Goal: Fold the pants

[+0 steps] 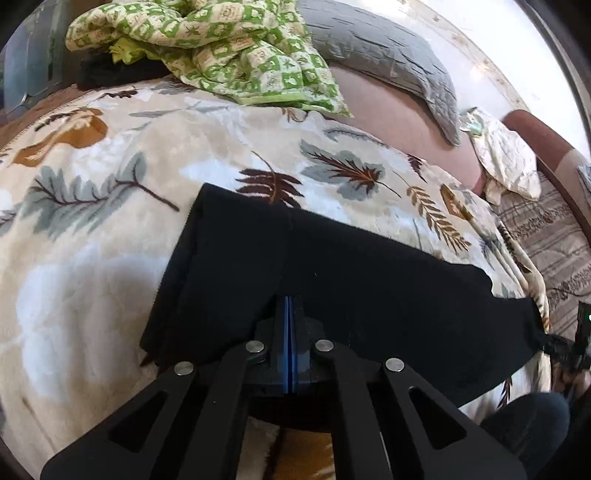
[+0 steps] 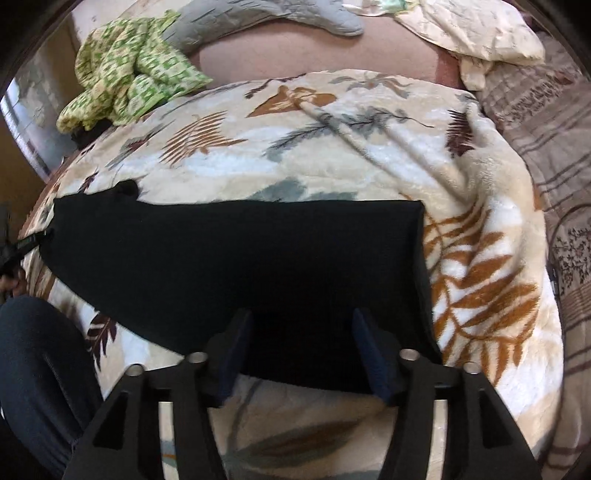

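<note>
Black pants (image 1: 332, 266) lie folded in a flat band on a cream blanket printed with leaves (image 1: 110, 258). My left gripper (image 1: 290, 301) hovers over the near edge of the pants. It is shut, its blue pads are pressed together, and no cloth shows between them. In the right wrist view the same pants (image 2: 221, 251) stretch from the left edge to a squared end at the right. My right gripper (image 2: 302, 314) is open above that end near the front edge, its dark pads standing wide on either side of the cloth without pressing it.
A green checked quilt (image 1: 207, 48) and a grey pillow (image 1: 388, 59) lie at the back of the bed. A cream pillow (image 2: 476, 29) and a striped brown sheet (image 2: 554, 147) are at the right. A person's leg in dark trousers (image 2: 37, 369) is by the bed's near edge.
</note>
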A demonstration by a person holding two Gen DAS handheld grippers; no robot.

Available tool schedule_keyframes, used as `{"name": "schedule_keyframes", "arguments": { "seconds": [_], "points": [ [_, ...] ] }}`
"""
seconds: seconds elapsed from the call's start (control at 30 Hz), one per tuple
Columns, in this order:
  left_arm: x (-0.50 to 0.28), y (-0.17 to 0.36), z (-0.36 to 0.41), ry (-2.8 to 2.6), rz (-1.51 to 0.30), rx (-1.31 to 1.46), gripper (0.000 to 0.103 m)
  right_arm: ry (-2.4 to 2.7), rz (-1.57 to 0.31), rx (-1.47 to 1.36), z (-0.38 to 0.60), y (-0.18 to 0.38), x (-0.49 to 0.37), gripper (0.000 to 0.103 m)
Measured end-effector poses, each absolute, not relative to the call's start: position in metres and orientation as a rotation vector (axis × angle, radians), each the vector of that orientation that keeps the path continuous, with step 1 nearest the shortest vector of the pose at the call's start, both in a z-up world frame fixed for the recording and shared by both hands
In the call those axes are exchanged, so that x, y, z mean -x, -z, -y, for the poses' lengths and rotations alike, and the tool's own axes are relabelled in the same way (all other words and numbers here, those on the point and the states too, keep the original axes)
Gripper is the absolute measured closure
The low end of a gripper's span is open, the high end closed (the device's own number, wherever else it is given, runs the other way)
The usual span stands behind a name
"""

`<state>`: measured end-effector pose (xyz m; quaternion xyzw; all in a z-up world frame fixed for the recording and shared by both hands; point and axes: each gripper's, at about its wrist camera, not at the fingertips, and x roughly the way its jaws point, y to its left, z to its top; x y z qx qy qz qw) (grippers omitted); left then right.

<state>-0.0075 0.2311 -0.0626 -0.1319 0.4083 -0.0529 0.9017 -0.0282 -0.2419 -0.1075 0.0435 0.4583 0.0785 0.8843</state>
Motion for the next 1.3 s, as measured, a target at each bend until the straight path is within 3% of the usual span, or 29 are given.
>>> {"name": "schedule_keyframes", "arguments": {
  "seconds": [0.07,0.2,0.33,0.4,0.43,0.47,0.5,0.7,0.8,0.93,1.07,1.1,1.3],
  "points": [
    [0.01,0.043,-0.221,0.079,-0.778,0.22,0.097,-0.175,-0.957,-0.054,0.234,0.107,0.029,0.029],
    [0.003,0.024,-0.209,0.113,-0.692,0.212,0.07,-0.165,-0.908,-0.052,0.228,0.094,0.026,0.03],
    [-0.029,0.068,-0.229,0.038,-0.851,0.282,0.071,-0.355,-0.67,-0.059,0.187,0.055,0.019,0.034],
    [-0.028,0.064,-0.231,0.036,-0.843,0.282,0.073,-0.458,-0.616,-0.018,0.158,0.049,0.01,0.042],
    [-0.027,0.065,-0.232,0.035,-0.84,0.292,0.073,-0.529,-0.605,0.016,0.133,0.047,0.0,0.06],
    [-0.026,0.066,-0.231,0.036,-0.832,0.283,0.073,-0.57,-0.613,0.041,0.116,0.048,-0.01,0.085],
    [-0.024,0.067,-0.23,0.038,-0.82,0.27,0.073,-0.613,-0.635,0.064,0.096,0.051,-0.023,0.092],
    [-0.019,0.071,-0.231,0.049,-0.761,0.277,0.073,-0.797,-0.759,0.202,-0.008,0.08,-0.08,0.093],
    [-0.021,0.072,-0.232,0.053,-0.752,0.286,0.073,-0.702,-0.795,0.167,-0.005,0.097,-0.102,0.103],
    [-0.021,0.074,-0.234,0.064,-0.741,0.303,0.073,-0.639,-0.881,-0.111,0.049,0.105,-0.114,0.103],
    [-0.019,0.074,-0.236,0.072,-0.73,0.316,0.073,-0.59,-0.917,-0.107,0.048,0.093,-0.108,0.103],
    [-0.018,0.075,-0.236,0.073,-0.729,0.317,0.073,-0.593,-0.927,-0.104,0.043,0.088,-0.108,0.096],
    [-0.017,0.075,-0.236,0.073,-0.724,0.314,0.073,-0.743,-0.983,-0.023,-0.043,0.07,-0.133,0.095]
  ]
}}
